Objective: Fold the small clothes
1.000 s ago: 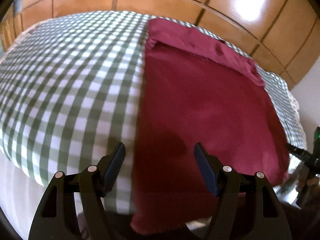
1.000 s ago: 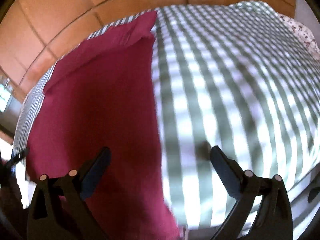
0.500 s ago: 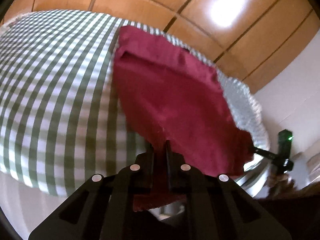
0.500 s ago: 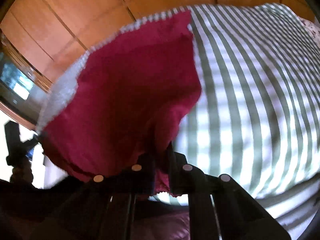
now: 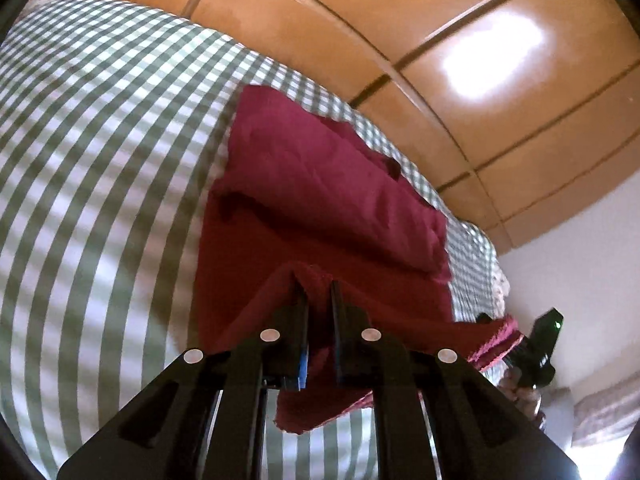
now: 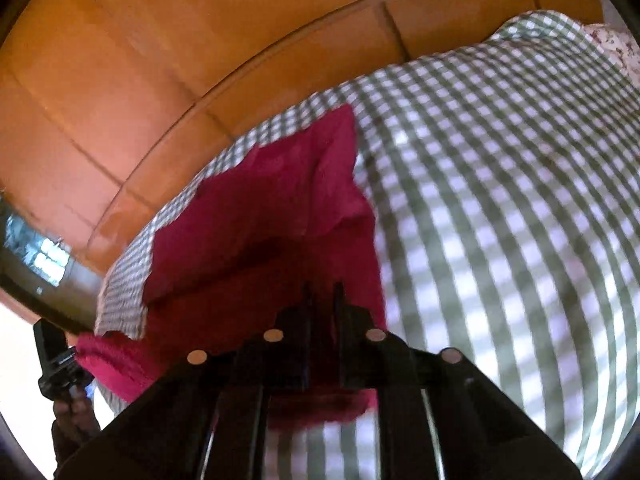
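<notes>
Black left claw (image 5: 318,292), silver screws, blue pad, black right claw (image 6: 322,296)

Bedroom: gingham-covered bed (image 5: 100,168), wooden wardrobe (image 5: 500,92)

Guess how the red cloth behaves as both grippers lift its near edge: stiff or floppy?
Likely floppy: the cloth sags between the left gripper and right gripper. Probably light; a small pinch raises it. Its far fold may slip.
</notes>
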`<state>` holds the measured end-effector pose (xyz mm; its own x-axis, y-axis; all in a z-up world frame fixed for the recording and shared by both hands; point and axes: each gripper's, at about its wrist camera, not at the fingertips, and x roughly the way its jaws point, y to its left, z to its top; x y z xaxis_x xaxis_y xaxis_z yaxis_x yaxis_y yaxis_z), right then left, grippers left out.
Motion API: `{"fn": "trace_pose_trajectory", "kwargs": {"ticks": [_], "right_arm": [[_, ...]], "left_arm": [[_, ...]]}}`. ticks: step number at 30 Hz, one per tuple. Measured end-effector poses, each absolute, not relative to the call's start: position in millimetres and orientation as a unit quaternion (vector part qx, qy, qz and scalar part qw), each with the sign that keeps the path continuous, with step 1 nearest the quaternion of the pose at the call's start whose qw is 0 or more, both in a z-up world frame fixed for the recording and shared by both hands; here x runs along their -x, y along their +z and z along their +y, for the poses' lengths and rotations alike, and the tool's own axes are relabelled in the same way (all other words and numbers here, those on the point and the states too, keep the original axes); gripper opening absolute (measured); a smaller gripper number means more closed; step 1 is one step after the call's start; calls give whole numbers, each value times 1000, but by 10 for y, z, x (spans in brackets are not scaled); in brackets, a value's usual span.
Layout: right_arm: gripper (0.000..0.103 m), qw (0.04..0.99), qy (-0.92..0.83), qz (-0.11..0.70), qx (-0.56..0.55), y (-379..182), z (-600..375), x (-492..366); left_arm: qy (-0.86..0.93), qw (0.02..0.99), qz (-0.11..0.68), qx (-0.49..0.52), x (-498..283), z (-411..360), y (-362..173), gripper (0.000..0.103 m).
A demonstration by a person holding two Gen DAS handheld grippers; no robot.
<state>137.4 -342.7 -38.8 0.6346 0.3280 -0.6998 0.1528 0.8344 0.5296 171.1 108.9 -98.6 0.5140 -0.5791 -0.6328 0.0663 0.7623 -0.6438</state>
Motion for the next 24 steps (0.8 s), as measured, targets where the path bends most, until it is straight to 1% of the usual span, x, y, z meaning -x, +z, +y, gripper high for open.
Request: {"fn": "trace_pose_trajectory", "kwargs": {"ticks": [1,2,3,4,5,6,10,12,13,14,15,17,18,20,21,22,23,24], "right_arm": [[59,859,50,419,-291,-401,-3460,-1407],[69,860,46,410,-300,-387,-3501,-1432],[77,861,44,405,-304,-384,-3533,-1432],[81,861,44,401,-309,-383,-3568,-1422],[83,861,43,396,-316,-385,-3617,-1386],[88,861,40,393,-320,-388,-3652,-1330],[92,858,31,399,-322,-498,-3770,-1005],[92,855,33,407,-318,-585,-3783,-869],[92,853,39,417,-311,-643,-3751,-792],[92,852,43,424,-305,-686,-3720,-762],[92,851,46,432,-295,-730,-3671,-731],[88,851,49,443,-279,-816,-3541,-724],[84,851,50,444,-274,-844,-3489,-748],[75,857,52,446,-251,-883,-3348,-824],[64,860,50,450,-237,-900,-3291,-870],[44,860,49,454,-227,-919,-3242,-907],[36,859,47,459,-221,-937,-3204,-951],[32,860,43,460,-218,-948,-3201,-964]], "left_arm": [[-179,824,455,286,-1802,1105,-1001,10],[-173,824,456,287,-1853,1127,-1011,14],[-165,826,454,290,-1904,1156,-1011,26],[-151,831,448,293,-1921,1208,-1000,44],[-144,834,442,296,-1921,1247,-1001,52],[-139,837,433,302,-1898,1313,-1000,56],[-138,835,434,307,-1740,1510,-1104,56],[-160,832,439,299,-1597,1525,-1184,57],[-169,831,443,291,-1529,1505,-1225,61],[-177,830,448,282,-1468,1462,-1270,63],[-182,828,453,274,-1428,1413,-1303,63],[-194,824,465,258,-1390,1272,-1377,63],[-196,822,473,251,-1370,1192,-1399,63],[-202,827,474,226,-1351,1030,-1395,57],[-200,829,474,216,-1357,995,-1397,44],[-197,830,479,207,-1383,957,-1414,30],[-195,830,482,203,-1405,944,-1436,30],[-196,830,481,201,-1409,945,-1436,23]]}}
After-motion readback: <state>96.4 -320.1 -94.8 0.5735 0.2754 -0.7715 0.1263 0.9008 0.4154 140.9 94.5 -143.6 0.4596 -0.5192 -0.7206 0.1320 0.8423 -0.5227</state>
